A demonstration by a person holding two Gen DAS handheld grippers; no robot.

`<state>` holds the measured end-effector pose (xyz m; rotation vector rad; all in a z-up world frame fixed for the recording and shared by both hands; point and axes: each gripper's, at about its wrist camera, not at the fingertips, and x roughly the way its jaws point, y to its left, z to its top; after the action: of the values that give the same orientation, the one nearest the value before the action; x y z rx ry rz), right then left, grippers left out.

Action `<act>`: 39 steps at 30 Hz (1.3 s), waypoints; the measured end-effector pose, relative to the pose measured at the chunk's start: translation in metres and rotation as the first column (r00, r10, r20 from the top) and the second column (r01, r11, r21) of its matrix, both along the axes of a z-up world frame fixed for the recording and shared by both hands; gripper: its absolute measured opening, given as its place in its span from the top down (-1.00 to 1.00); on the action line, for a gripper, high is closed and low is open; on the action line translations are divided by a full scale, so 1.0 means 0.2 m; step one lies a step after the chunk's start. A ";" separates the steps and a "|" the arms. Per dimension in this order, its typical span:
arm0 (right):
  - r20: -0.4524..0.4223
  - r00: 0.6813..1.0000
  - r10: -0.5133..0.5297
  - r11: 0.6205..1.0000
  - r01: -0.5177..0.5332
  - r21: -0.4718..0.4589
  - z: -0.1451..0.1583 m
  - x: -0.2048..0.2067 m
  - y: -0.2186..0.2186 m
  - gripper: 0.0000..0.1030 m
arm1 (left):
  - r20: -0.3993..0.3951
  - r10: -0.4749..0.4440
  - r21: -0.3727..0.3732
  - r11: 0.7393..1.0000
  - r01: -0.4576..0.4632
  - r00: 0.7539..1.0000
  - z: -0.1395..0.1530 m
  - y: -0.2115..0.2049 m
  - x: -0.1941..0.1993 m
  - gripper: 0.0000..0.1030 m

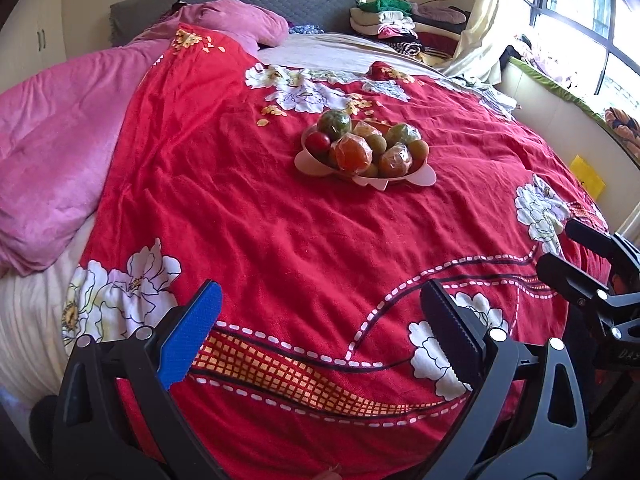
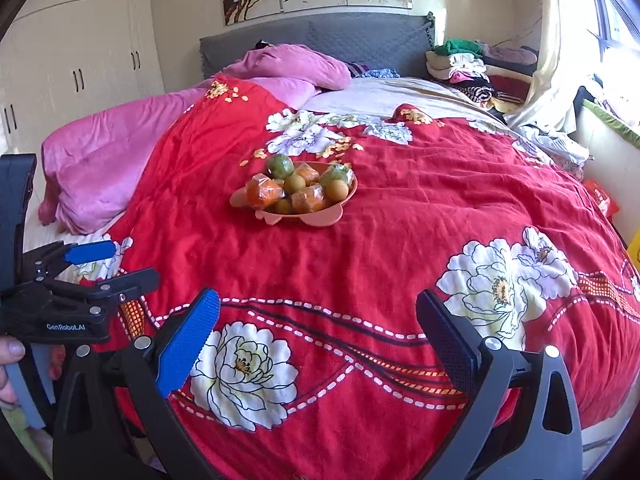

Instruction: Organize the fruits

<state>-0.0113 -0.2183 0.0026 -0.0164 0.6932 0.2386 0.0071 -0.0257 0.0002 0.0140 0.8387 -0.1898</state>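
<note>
A: Left wrist view shows the left gripper (image 1: pixel 320 340) with its fingers spread wide and nothing between them. It hangs over the near edge of the red bedspread (image 1: pixel 280 220). The pink fruit plate (image 1: pixel 308 164) is well ahead of it, a little to the right of the line between its fingers.

B: And the right gripper (image 2: pixel 318 340)? From its own camera I see the same: fingers apart, empty. The plate is far ahead of it and somewhat to its left.

A: So both are well apart from the fruits (image 1: pixel 366 142). All the fruits lie piled in the plate, some in clear wrapping. I see no fruit on the cover.

B: Then I judge the sorting is either finished or not begun; I cannot tell which. No second container is visible.

A: If more work comes, the next move calls for a long reach forward to the plate. The wrapped fruits are probably slippery, so the fingers should close around the middle of one fruit, gently.
</note>
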 end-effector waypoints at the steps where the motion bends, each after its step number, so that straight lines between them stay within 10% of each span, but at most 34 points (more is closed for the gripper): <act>1: -0.001 1.000 0.002 1.000 -0.002 0.001 0.00 0.00 0.00 -0.91 | -0.001 0.000 0.002 1.000 0.000 1.000 0.00 0.00 0.00 -0.81; 39: -0.012 1.000 0.001 1.000 -0.001 -0.004 -0.01 -0.01 0.01 -0.91 | -0.017 -0.006 -0.024 1.000 0.005 1.000 0.01 -0.02 -0.01 -0.81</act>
<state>-0.0135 -0.2160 0.0014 -0.0192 0.7061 0.2387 0.0047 -0.0294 0.0017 -0.0076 0.8530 -0.2054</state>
